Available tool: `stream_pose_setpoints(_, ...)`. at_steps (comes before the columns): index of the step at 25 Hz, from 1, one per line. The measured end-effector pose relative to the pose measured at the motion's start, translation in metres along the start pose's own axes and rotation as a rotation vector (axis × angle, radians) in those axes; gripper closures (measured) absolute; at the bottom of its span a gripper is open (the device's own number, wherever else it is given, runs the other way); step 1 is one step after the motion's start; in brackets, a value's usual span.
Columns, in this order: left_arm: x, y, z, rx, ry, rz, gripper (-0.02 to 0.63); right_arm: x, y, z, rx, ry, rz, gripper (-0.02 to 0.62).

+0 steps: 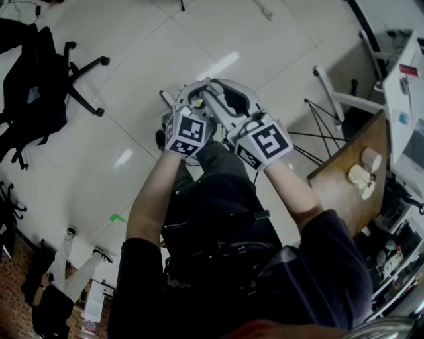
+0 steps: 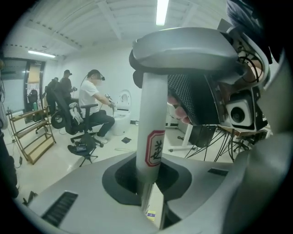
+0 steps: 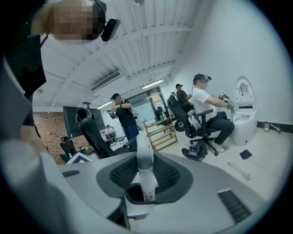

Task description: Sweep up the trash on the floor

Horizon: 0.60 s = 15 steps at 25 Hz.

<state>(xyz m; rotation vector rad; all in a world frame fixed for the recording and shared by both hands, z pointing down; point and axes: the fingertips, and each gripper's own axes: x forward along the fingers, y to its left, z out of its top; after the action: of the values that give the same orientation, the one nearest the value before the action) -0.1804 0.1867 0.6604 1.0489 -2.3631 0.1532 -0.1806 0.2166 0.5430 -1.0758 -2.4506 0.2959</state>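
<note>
Left tongs (image 1: 173,100) and right tongs (image 1: 213,93) both clamped on a white pole (image 2: 152,128) with a red label, close together at frame centre, above pale tiled floor (image 1: 132,66), wooden table (image 1: 344,179) at right, office chair (image 1: 40,79) upper left

Bright ceiling tube (image 2: 161,11); floor (image 1: 132,99) glare; fisheye-warped edges.
</note>
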Motion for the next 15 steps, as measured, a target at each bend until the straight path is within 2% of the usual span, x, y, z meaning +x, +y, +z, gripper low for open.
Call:
stream_pose_setpoints(7,0.022,-0.016,0.023,0.019,0.034,-0.09,0.559,-0.016,-0.025,0.017,-0.017,-0.043,-0.044,0.472)
stream_pose_setpoints(15,0.034,-0.031,0.038,0.044,0.075,-0.153,0.56,-0.031,-0.033,0.03,-0.039,-0.09,-0.071,0.471)
